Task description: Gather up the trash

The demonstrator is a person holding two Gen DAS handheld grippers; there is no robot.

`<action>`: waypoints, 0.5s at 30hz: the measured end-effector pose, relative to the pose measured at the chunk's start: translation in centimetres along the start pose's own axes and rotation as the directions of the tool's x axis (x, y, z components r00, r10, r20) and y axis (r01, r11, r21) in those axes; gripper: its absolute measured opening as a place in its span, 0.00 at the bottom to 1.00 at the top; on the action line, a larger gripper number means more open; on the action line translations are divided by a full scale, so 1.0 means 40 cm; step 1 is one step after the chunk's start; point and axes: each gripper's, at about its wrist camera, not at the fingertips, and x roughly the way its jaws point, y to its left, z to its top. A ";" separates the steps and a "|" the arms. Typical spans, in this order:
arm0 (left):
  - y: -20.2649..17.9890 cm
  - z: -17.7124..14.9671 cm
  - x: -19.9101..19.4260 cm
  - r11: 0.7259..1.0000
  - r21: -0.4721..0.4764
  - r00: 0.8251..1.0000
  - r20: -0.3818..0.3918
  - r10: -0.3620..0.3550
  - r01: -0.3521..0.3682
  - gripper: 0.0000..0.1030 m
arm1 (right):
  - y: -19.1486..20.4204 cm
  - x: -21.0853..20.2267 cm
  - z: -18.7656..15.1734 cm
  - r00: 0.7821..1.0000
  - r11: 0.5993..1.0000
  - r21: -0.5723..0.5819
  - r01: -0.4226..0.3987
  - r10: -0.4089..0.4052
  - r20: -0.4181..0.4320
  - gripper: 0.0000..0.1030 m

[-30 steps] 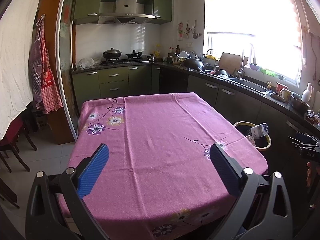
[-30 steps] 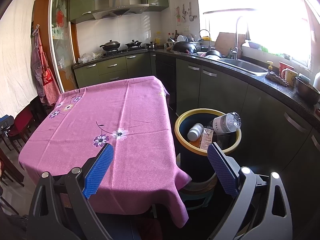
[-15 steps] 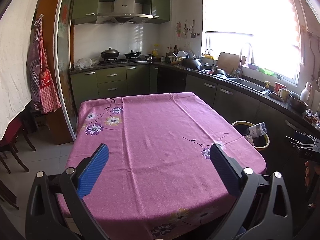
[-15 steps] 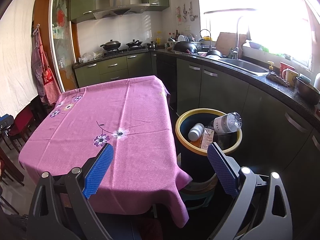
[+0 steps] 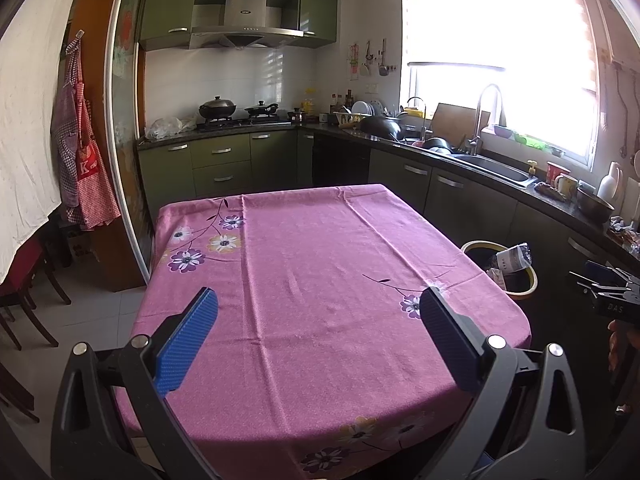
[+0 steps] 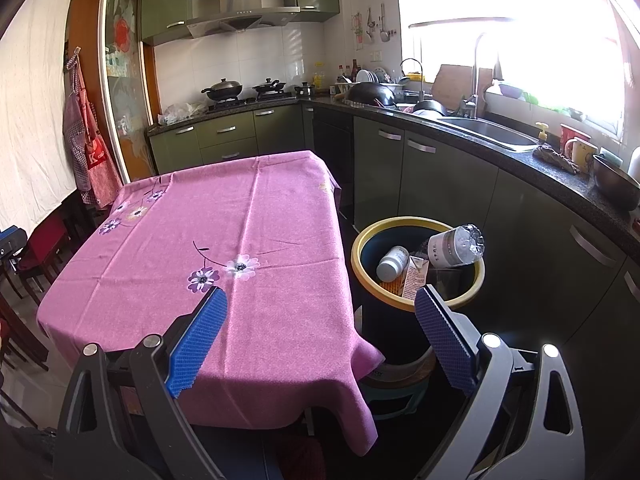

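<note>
Inside one bin point(image 6: 416, 304), two bottles point(image 6: 456, 246), one carton point(image 6: 416, 276), one table point(image 6: 260, 240)

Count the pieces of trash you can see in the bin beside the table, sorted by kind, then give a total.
Clear plastic bottle resting on the rim of the bin: 1
Small white bottle: 1
Carton: 1
Total seen: 3; anything deeper in the bin is hidden.
</note>
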 end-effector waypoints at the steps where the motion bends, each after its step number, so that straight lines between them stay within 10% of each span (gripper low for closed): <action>1: 0.000 0.000 -0.001 1.000 0.001 1.000 0.000 -0.001 0.001 0.93 | 0.000 -0.001 0.000 1.000 1.000 -0.001 0.001 -0.001 0.000 0.91; 15: 0.003 0.002 0.010 1.000 -0.004 1.000 -0.003 -0.007 0.007 0.93 | -0.001 0.004 -0.003 1.000 1.000 -0.001 -0.001 0.001 -0.003 0.91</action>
